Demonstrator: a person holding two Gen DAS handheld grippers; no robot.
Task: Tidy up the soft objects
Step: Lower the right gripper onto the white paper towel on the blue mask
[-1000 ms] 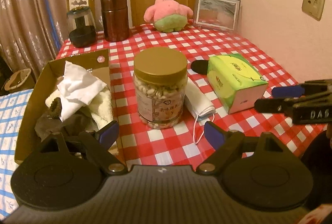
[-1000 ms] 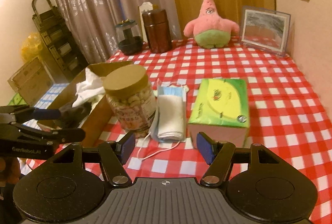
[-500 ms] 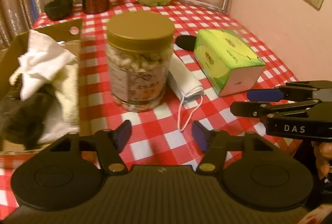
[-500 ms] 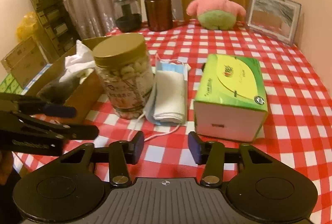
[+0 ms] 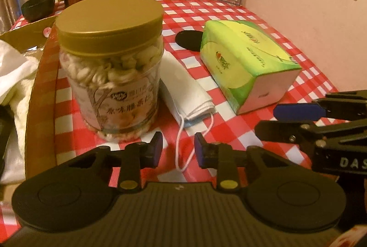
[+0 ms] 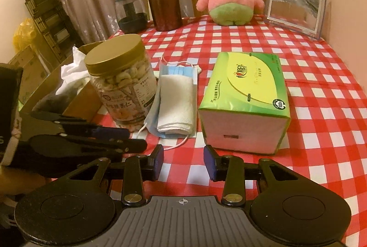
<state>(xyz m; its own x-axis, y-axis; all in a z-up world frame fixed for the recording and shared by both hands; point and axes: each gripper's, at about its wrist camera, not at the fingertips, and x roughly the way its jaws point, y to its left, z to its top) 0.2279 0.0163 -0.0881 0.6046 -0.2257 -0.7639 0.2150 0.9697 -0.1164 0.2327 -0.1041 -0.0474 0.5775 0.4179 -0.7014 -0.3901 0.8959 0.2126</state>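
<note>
Step in hand: picking up the flat blue-and-white paper face mask (image 5: 183, 95) with the folded white cloth on top of it, judged from how both tools aim at it; it then likely goes into the brown cardboard box (image 6: 75, 105) with the other soft things.
Left hand-held gripper (image 5: 177, 149): jaws have just been closing and now stand narrow; the mask's thin white elastic ear loop (image 5: 181, 146) hangs in the gap, but the pads do not look pressed on it yet, so nothing is held.
Right hand-held gripper (image 6: 183, 158): jaws have narrowed too, part open, empty, above bare red-and-white checked surface (image 6: 321, 132).
Mask's place: just ahead of both tools, its near edge and loop closest to the left tool's tips; from the right tool it lies ahead and slightly left.
Neighbours: clear plastic jar of pale nuts with a gold screw lid (image 5: 110, 68) touches or nearly touches the mask's left side; green-and-yellow soft tissue pack (image 6: 245, 100) sits just to its right.
Grip advice: a pinch on the loop alone would likely let the mask dangle and shed the loose cloth; better to reach a little further and close on the stacked near edge, cloth and mask together.
Risk: the jar is tall and close; a sideways nudge from the left finger could shove or tip it, so come in straight.
Box: left of the jar, already holding a crumpled white cloth (image 6: 73, 70) and darker fabric.
</note>
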